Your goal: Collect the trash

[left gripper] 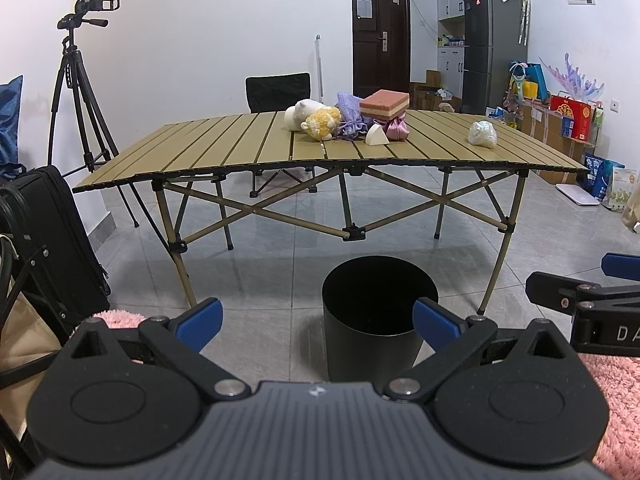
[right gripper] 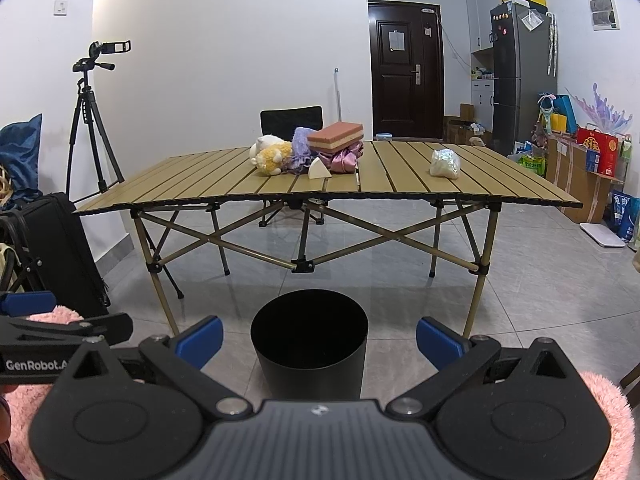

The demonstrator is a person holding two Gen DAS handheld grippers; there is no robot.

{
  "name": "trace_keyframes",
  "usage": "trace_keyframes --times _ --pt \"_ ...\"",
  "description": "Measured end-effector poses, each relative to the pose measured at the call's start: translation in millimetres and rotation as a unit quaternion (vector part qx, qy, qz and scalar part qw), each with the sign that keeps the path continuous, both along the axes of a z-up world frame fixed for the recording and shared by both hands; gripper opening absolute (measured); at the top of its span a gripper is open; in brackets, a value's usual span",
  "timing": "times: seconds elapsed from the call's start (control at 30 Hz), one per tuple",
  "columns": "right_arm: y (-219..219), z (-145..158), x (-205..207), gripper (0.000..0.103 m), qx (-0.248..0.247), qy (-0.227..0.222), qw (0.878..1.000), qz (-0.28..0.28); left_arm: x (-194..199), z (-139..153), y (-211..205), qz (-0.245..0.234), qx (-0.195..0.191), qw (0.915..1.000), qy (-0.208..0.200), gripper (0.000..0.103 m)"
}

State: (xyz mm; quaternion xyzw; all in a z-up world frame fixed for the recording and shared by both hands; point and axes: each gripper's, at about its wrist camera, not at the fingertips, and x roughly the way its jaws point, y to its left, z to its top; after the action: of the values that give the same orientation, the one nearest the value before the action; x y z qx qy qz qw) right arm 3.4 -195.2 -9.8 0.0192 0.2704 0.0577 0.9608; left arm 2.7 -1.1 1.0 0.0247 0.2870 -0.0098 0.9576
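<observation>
Left gripper [left gripper: 318, 326] in the left wrist view: jaws spread wide, nothing between the blue pads [left gripper: 199, 323], held low over the floor. Black bin [left gripper: 374, 322] stands on the grey tiles just ahead, in front of the folding table [left gripper: 224, 148]. On the table: crumpled whitish plastic wad [left gripper: 483, 134] alone toward the right side, well apart from the pile at the middle back. Pile = white plush [left gripper: 301, 114], yellow plush [left gripper: 321, 122], purple cloth [left gripper: 349, 114], pink pouch [left gripper: 395, 128], brick-coloured sponge block [left gripper: 385, 104] resting on top, white wedge [left gripper: 377, 136] at the front. Right gripper [left gripper: 588, 304] pokes in at the right edge. Tripod with camera [left gripper: 82, 80] at left, black case [left gripper: 60, 240] beside it.

Right wrist view: right gripper [right gripper: 320, 340] also wide open and empty. Bin [right gripper: 310, 344] directly ahead between the fingers, open top facing up, inside too dark to read. Plastic wad [right gripper: 445, 164] sits right of centre on the table [right gripper: 200, 184], pile [right gripper: 308, 152] to its left. Left gripper [right gripper: 52, 320] shows at the left edge.
</observation>
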Motion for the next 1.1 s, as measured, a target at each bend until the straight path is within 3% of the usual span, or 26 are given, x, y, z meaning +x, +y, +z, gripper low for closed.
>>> trace_keyframes --times 0.7,1.1 --pt "3.9 8.7 3.4 0.103 0.002 -0.001 1.0 -0.002 9.1 3.6 -1.5 -0.009 0.008 0.9998 -0.013 0.103" --pt "-6.7 14.1 48.2 0.103 0.005 -0.012 1.0 -0.007 53.7 11.1 -4.0 -0.014 0.011 0.9993 -0.034 0.103"
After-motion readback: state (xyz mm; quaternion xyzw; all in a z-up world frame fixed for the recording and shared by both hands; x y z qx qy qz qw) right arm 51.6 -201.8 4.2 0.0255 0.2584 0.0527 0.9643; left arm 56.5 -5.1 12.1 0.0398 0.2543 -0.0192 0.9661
